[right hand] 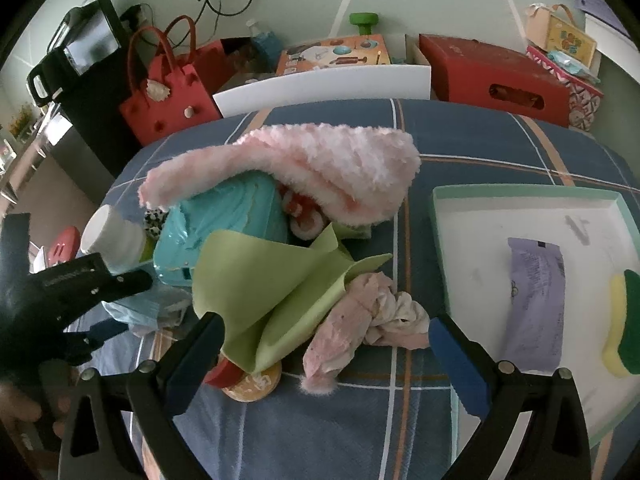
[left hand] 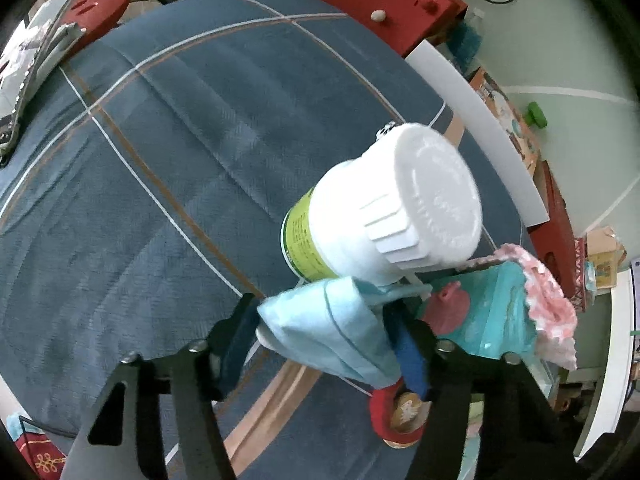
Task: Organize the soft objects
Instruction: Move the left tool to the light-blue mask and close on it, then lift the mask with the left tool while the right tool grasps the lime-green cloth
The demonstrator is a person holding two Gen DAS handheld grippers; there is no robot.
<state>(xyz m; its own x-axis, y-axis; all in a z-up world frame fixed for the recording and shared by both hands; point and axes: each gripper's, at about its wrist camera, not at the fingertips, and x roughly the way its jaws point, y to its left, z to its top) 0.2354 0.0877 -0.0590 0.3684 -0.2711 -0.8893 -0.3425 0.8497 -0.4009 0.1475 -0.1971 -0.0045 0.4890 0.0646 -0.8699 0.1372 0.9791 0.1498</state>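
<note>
One blue plaid cloth with white and orange lines (right hand: 460,132) covers the surface and carries everything. On its right side lies one shallow white tray with a pale green rim (right hand: 520,192), holding two things: a flat lilac packet (right hand: 534,300) and, just beside it at the tray's edge, a yellow-and-green sponge (right hand: 624,320).

Left of the tray is the heap of soft things. One fluffy pink towel (right hand: 340,164) drapes over the top of one glossy turquoise pouch (right hand: 224,220). In front of them lies one light green cloth (right hand: 272,288), folded up into peaks, with one crumpled pale pink garment (right hand: 360,320) touching its right side. One light blue cloth with a thin dark stripe (left hand: 332,332) lies at the heap's left.

One white plastic jar with a ribbed lid and a yellow-green label (left hand: 384,216) lies tilted beside the pouch, its lid toward the left camera.

The left gripper (left hand: 332,340) has its jaws around the light blue cloth, which hangs between them; whether they press it I cannot tell. The right gripper (right hand: 326,344) has its jaws wide apart, holding nothing, the green cloth and pink garment lying between them.
</note>
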